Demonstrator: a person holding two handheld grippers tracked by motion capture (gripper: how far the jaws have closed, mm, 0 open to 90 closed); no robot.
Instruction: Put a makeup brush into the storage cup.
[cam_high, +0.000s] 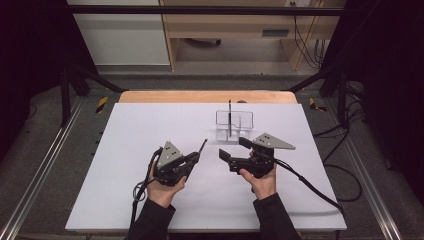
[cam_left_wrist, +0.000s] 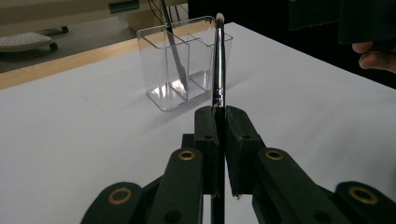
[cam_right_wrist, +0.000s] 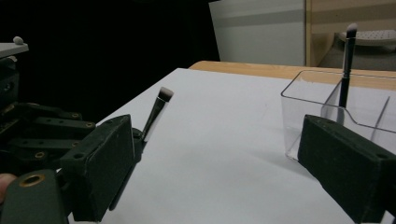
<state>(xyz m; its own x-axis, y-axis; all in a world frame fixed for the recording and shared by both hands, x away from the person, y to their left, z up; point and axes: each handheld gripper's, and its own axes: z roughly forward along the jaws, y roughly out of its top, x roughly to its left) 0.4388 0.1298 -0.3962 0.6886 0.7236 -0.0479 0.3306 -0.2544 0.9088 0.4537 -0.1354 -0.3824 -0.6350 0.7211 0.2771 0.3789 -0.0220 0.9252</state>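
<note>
We hold a slim black-handled makeup brush with a pale tuft in the left gripper, whose jaws are pressed together on the lower part of its handle. The brush's long axis runs straight out from the jaws, tuft end leading, pointing up and to the far right across the white table top. That axis is what the coming move turns on: the clear plastic divided organiser box stands on the far side, ahead and right of the brush tip and apart from it, with another dark brush upright inside. The right gripper, jaws spread wide and holding nothing, lies just beside the box, nearer to it than the left.
</note>
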